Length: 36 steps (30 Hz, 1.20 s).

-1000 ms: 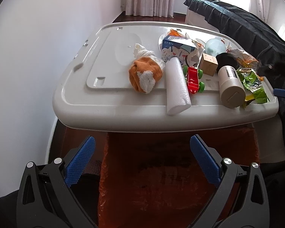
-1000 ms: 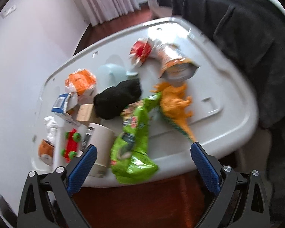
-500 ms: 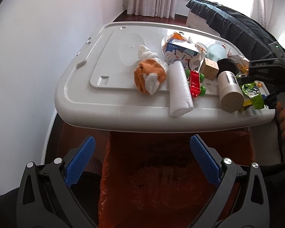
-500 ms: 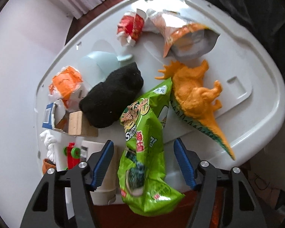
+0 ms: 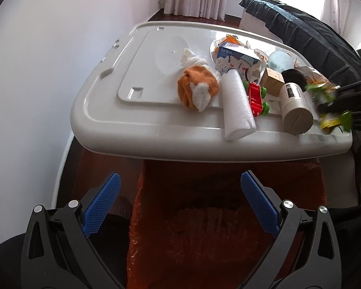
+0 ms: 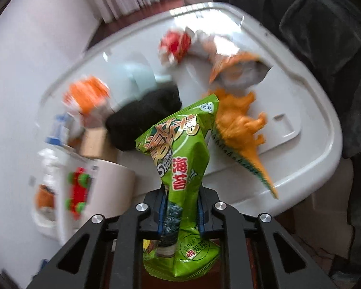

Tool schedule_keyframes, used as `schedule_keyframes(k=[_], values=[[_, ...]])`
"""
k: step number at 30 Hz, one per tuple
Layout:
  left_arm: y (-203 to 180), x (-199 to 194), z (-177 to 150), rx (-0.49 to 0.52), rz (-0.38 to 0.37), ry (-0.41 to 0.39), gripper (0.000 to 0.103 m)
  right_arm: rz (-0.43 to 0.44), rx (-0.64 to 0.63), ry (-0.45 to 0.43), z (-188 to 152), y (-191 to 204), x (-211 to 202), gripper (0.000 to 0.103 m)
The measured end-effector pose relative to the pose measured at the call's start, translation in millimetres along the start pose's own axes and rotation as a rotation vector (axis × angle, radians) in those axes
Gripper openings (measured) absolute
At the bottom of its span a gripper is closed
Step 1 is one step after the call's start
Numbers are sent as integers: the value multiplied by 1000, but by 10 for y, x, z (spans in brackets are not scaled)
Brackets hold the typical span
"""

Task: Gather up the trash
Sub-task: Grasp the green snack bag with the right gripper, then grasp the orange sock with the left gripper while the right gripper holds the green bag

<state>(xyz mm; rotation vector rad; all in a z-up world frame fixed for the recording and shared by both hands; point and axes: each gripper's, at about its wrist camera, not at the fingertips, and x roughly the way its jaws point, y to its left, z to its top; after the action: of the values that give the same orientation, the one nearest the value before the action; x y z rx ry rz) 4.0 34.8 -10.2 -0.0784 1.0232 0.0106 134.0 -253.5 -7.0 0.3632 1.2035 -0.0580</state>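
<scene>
At the lid's point(image 6: 308, 168) near edge, right gripper point(image 6: 181, 213), jaws just closed, pinching green snack bag point(image 6: 180, 154); left gripper point(image 5: 180, 204) jaws wide apart, empty

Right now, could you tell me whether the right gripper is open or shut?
Shut: the right gripper pinches the green snack bag.

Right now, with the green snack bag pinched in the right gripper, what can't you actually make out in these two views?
- Right wrist view: red wrapper and orange packet smeared by motion blur; print unreadable.
- Left wrist view: right gripper and green snack bag blurred at the edge.
- Orange toy dinosaur: its head is hidden behind the bag.
</scene>
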Motion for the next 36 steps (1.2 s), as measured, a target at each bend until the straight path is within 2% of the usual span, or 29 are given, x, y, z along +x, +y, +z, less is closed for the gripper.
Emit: schedule_keyframes(k=[2, 5, 9, 16, 21, 23, 24, 25, 26, 27, 29, 33, 36], values=[[46, -4, 16, -17, 1, 1, 97, 42, -41, -65, -75, -51, -293, 19], [97, -7, 144, -58, -6, -2, 97, 18, -155, -174, -263, -30, -638, 19], [72, 70, 460, -74, -27, -13, 97, 31, -276, -270, -529, 110, -685, 20], [-174, 477, 879, 148, -83, -47, 97, 23, -312, -275, -521, 121, -605, 21], [-125, 682, 983, 178, -111, -62, 96, 20, -279, -254, -523, 20, -565, 21], [-73, 749, 983, 168, -101, -68, 89, 24, -257, -240, -505, -21, -543, 22], [-52, 786, 973, 168, -84, -64, 80, 25, -242, -234, -486, -51, -530, 22], [-26, 859, 954, 173, -92, -46, 67, 27, -231, -228, -473, -71, -517, 22], [-17, 873, 927, 172, -108, -53, 66, 29, -224, -224, -463, -74, -505, 22], [-16, 858, 904, 175, -121, -75, 59, 32, -214, -217, -448, -85, -490, 22], [-75, 827, 879, 207, -159, -86, 33, 32, -206, -212, -439, -89, -474, 22], [-230, 738, 814, 268, -98, -117, 26, 24, -220, -212, -446, -40, -452, 22], [-179, 620, 793, 208, -98, -89, 25, 20, -234, -201, -458, -16, -424, 22]])
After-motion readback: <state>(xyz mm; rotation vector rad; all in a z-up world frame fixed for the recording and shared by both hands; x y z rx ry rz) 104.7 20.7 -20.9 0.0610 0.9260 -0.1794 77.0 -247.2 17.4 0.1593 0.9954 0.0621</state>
